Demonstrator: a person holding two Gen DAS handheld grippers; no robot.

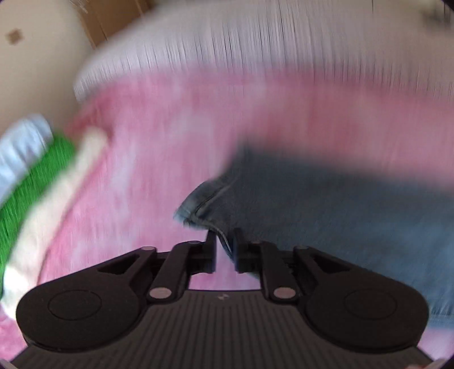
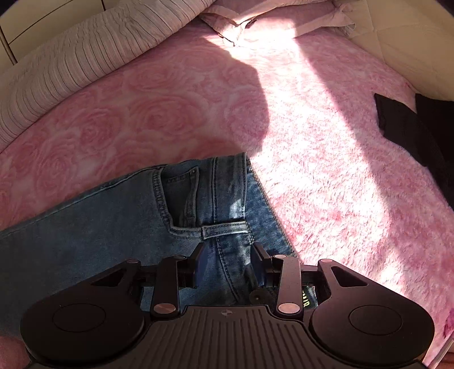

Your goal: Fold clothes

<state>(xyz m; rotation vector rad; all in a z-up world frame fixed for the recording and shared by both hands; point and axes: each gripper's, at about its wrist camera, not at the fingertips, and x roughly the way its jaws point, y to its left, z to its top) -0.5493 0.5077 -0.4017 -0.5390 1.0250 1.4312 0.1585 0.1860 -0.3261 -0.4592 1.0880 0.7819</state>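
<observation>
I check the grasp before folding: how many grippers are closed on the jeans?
2. The left gripper pinches the jeans near a hem; the right gripper clamps the waistband.

Place: bedroom in a home
Surface: bed under a fluffy pink blanket [image 2: 176, 113] patterned with roses, lit by a band of sunlight
Bedding: striped quilt [image 2: 85, 54] bunched along the far edge
Clothes: jeans [image 2: 113, 221] spread on the blanket; pale garment [image 2: 255, 25] at the far end; black garment [image 2: 408, 125] to the right; folded pile, green piece [image 1: 37, 176] among them, at the left
Surround: cream wall [image 1: 37, 56]
</observation>
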